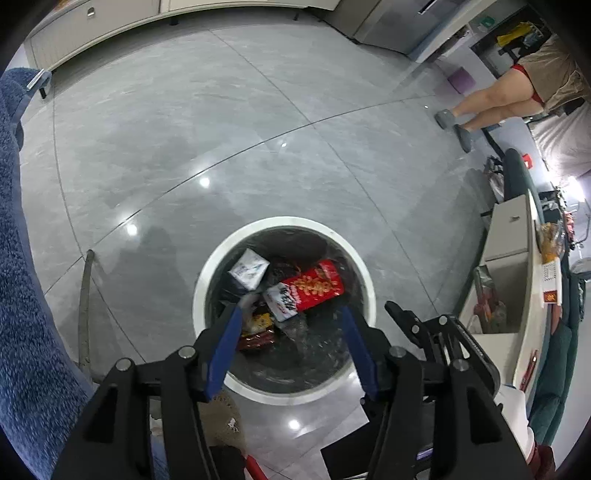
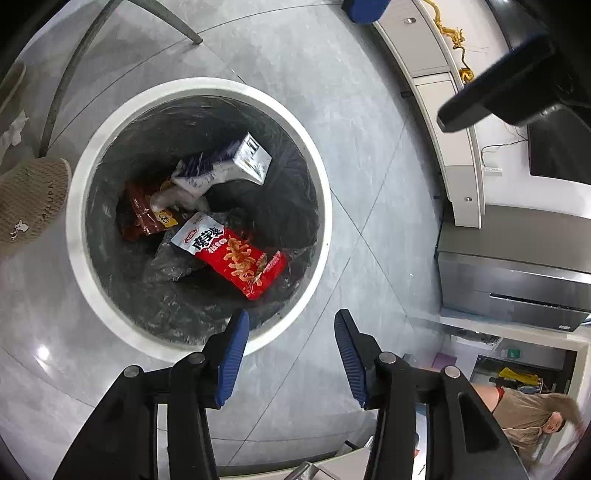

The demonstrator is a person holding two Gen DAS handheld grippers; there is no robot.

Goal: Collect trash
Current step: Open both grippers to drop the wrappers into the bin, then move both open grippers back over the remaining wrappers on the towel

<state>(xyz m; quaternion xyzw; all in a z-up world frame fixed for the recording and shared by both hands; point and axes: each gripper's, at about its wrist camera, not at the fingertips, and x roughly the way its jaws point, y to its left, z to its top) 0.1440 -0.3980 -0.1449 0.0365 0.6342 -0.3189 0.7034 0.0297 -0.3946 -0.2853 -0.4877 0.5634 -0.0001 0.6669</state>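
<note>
Floor: grey polished stone tiles [image 1: 221,129] with thin joint lines and bright spots of reflected ceiling light.
Room: white low cabinets [image 1: 110,22] run along the far wall; a steel appliance [image 2: 517,280] stands at the side; a person in a tan top [image 2: 532,417] is at the edge of the right wrist view.
Nearby items: a blue fuzzy fabric [image 1: 22,295] fills the left edge of the left wrist view; a tan woven slipper [image 2: 29,199] lies on the floor touching the bin's outer rim.
Bin: a round trash bin with a white rim [image 2: 85,258], lined with a grey plastic bag, stands on the floor below both grippers.
Bin contents: a red and white snack bag [image 2: 236,254] lies on top near the middle; a white and blue carton [image 2: 240,155] leans at the far side; a dark red-brown wrapper [image 2: 144,218] sits beside them; crumpled clear plastic lies under and around these.
Left gripper [image 1: 291,314]: held above the bin, its 2 blue fingers [image 1: 225,347] spread wide with nothing between them.
Right gripper [image 2: 291,321]: held over the bin's near rim, its 2 blue fingers [image 2: 232,354] parted and empty.
</note>
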